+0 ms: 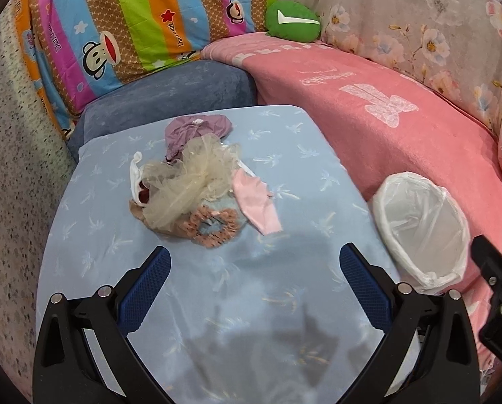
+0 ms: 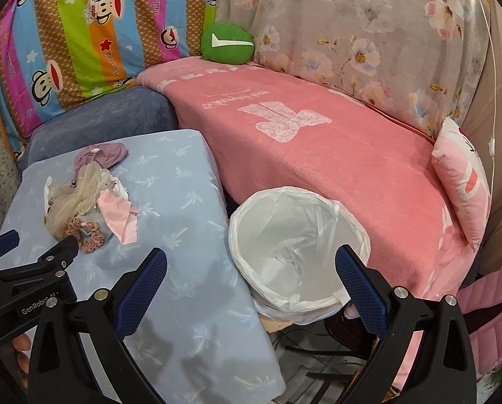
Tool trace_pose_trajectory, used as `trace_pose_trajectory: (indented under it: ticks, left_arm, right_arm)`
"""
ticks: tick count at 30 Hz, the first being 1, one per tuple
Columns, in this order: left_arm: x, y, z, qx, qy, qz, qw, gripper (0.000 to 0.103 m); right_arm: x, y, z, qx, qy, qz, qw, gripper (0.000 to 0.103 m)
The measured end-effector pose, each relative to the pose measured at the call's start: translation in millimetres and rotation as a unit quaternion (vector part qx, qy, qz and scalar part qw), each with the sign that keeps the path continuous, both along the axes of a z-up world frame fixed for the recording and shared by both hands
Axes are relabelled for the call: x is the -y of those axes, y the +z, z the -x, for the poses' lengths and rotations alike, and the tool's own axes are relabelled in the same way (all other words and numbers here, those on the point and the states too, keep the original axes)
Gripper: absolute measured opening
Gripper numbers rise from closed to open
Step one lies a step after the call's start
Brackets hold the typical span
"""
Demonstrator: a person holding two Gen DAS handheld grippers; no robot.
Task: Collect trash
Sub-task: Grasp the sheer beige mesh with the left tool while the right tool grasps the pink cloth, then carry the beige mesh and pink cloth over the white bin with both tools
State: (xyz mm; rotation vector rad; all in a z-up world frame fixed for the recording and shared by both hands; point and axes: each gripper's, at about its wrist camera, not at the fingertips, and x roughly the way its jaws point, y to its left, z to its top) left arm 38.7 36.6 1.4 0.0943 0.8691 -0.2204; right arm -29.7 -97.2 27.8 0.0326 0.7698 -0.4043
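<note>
A heap of trash lies on the light blue cloth-covered table (image 1: 284, 141): a cream mesh puff (image 1: 187, 181), a pink cloth piece (image 1: 257, 202), a purple crumpled bag (image 1: 197, 129), a brown scrunchie (image 1: 214, 227) and a white scrap (image 1: 135, 176). My left gripper (image 1: 255, 262) is open and empty, hovering just short of the heap. The white bin (image 2: 352, 222) lined with a clear bag stands right of the table. My right gripper (image 2: 251, 266) is open and empty above the bin's near rim. The heap also shows in the right wrist view (image 2: 82, 195).
A sofa with a pink blanket (image 2: 318, 141) runs behind the bin (image 1: 422, 222). A green cushion (image 1: 291, 22), a striped cartoon pillow (image 1: 116, 27), a floral cover (image 2: 368, 40) and a pink pillow (image 2: 463, 181) lie at the back. Cables lie on the floor (image 2: 318, 353) under the bin.
</note>
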Motion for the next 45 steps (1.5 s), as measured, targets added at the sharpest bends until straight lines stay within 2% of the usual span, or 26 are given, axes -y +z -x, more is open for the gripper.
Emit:
trace_pose_trajectory:
  ticks: [7,11,14,18,19,25,27,29,31,36,40,45]
  left_arm:
    - [-35.8,-22.1,-42.9,0.001,0.013,0.006,0.9999,0.096]
    - [-51.3,-39.3,-72.7,-0.003,0.021,-0.014,0.9997,0.096]
    - [-65.0,-52.2,-93.6,-0.016,0.027,-0.002,0.9995,0.096]
    - [-73.8,-63.8,-112.5,-0.031,0.013,0.026,0.9991,0.094]
    - [-75.5,-66.7,-117.4,-0.035,0.011,0.028,0.999,0.092]
    - [-81.7,-79.5,-132.5,-0.085,-0.014,0.08,0.9931,0.053]
    - [-84.7,-81.2,-134.2,-0.094,-0.022,0.096,0.9906,0.025]
    - [-89.2,-80.4,-134.8,-0.102,-0.027,0.111,0.9882,0.01]
    - [-95.1,-74.8,-133.8,-0.1,-0.027,0.121,0.9872,0.005]
    - [-108.5,-47.0,-130.5,-0.067,-0.028,0.132,0.9886,0.004]
    - [-112.4,-23.2,-134.9,-0.035,-0.028,0.128,0.9908,0.003]
    - [-113.1,-8.1,-141.6,-0.014,-0.028,0.129,0.9912,0.003]
  right_arm:
    - [-17.8,-17.1,-34.3,0.008,0.014,-0.01,1.0,0.097]
    - [-28.3,-35.1,-59.5,-0.002,0.027,-0.025,0.999,0.097]
    - [-37.4,-46.6,-75.2,-0.004,0.036,-0.033,0.999,0.097]
    - [-50.7,-59.2,-95.4,-0.011,0.049,-0.041,0.998,0.097]
    - [-54.6,-62.4,-100.5,-0.013,0.052,-0.042,0.998,0.097]
    - [-74.6,-78.0,-124.4,-0.024,0.076,-0.048,0.996,0.097]
    - [-79.7,-82.4,-131.5,-0.028,0.083,-0.057,0.995,0.093]
    - [-82.7,-87.5,-139.3,-0.034,0.089,-0.072,0.993,0.088]
    - [-86.9,-93.6,-148.0,-0.04,0.096,-0.086,0.991,0.082]
    - [-96.8,-107.0,-168.2,-0.055,0.115,-0.125,0.984,0.062]
    - [-108.8,-114.9,-185.8,-0.06,0.133,-0.146,0.978,0.054]
    - [-121.9,-125.1,-205.3,-0.068,0.147,-0.143,0.976,0.044]
